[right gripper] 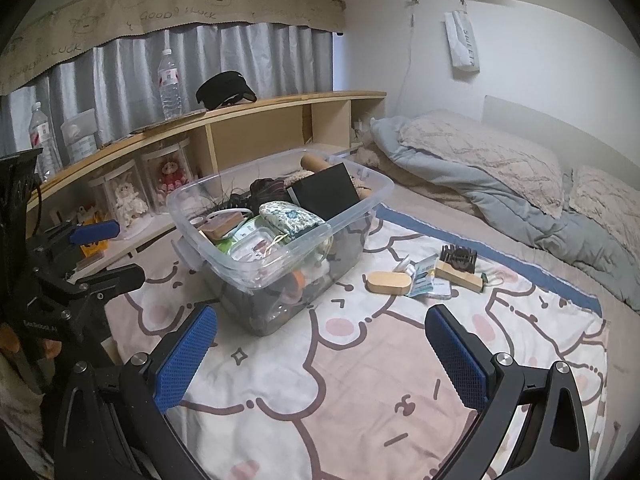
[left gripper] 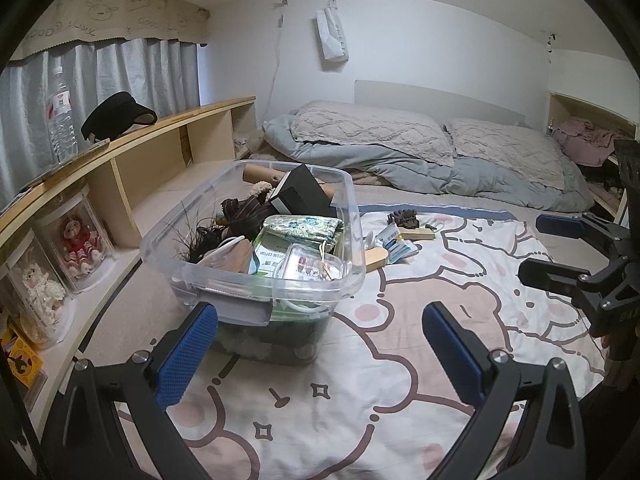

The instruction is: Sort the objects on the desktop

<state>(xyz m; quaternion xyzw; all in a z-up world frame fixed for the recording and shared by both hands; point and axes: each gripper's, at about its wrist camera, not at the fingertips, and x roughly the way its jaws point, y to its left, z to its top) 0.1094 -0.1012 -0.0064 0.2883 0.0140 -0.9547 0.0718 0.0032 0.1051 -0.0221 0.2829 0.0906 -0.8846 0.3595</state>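
Right wrist footage is filled mostly by a bed (right gripper: 440,216) overlaid with a cartoon-printed blanket (right gripper: 360,380), on which everything to be sorted is laid. A clear plastic bin (right gripper: 224,256) is set on the blanket near the wooden shelf (right gripper: 256,112) and is heaped with goods already; a black box (right gripper: 326,190) is leant upright among them. Well apart from the bin's right side, a small cluster is left loose: an oval wooden brush (right gripper: 389,283), paper packets (right gripper: 426,280), a wooden block (right gripper: 458,276) and a dark claw clip (right gripper: 459,258) resting on it.

Both tools are held back over the blanket, near nothing. The right hand-held gripper (right gripper: 320,356) is spread wide and empty; the left hand-held gripper (left gripper: 320,354) is likewise spread, with nothing between its pads.

Sorting is judged to be well along, with a pick-up of the loose cluster in hand. A forward reach by the right tool to the brush, the nearest piece, would be called for, the fingers lowered astride its narrow width before being closed.
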